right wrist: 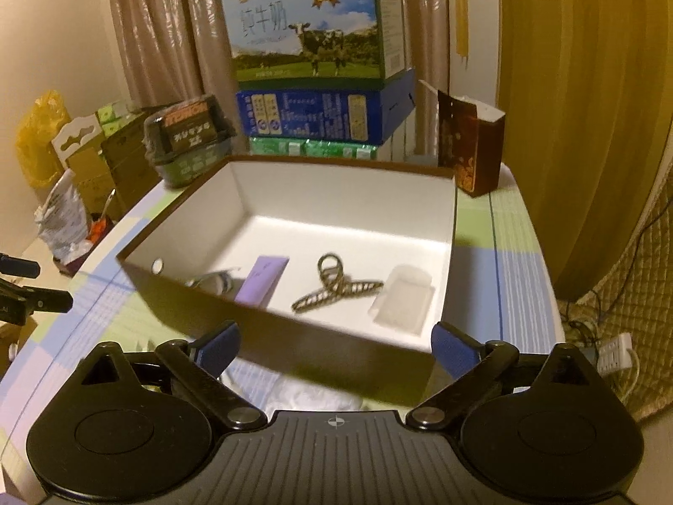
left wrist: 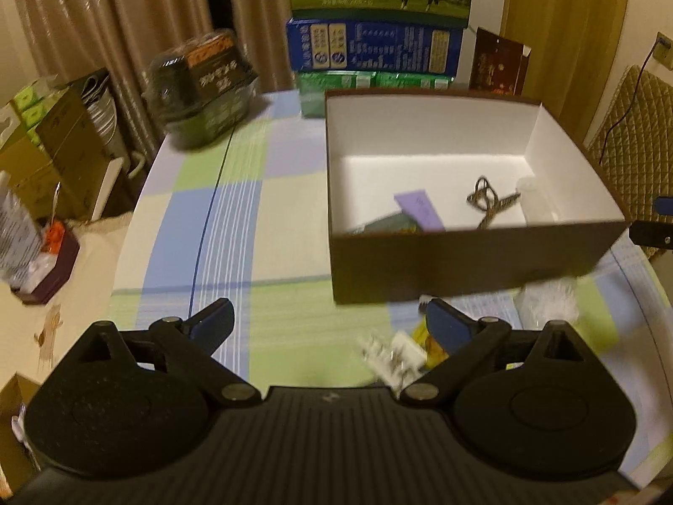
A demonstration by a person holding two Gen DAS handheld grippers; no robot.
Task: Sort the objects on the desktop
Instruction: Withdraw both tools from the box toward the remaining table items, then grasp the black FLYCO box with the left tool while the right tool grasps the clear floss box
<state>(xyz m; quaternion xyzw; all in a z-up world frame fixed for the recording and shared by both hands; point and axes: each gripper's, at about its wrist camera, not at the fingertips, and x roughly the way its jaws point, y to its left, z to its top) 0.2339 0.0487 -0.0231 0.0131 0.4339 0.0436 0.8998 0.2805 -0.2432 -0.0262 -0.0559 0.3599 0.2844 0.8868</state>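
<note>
A brown box with a white inside (left wrist: 475,261) (right wrist: 235,193) stands on the checked tablecloth. In it lie a metal hair claw (left wrist: 490,202) (right wrist: 334,286), a purple tube (left wrist: 418,210) (right wrist: 260,280), a clear plastic piece (right wrist: 404,299) (left wrist: 532,198) and a dark packet (left wrist: 387,224). My left gripper (left wrist: 330,320) is open and empty, in front of the box. Small white and yellow items (left wrist: 404,353) lie on the cloth by its right finger. My right gripper (right wrist: 336,343) is open and empty at the box's near wall, above a white packet (right wrist: 294,391).
Stacked milk cartons (right wrist: 311,42) (left wrist: 378,8), a black-wrapped pack (left wrist: 206,88) and a dark red open carton (right wrist: 469,147) stand behind the box. A crumpled clear wrapper (left wrist: 547,299) lies at the box's front right. Boxes and bags crowd the floor at left. A quilted chair (left wrist: 635,134) stands at right.
</note>
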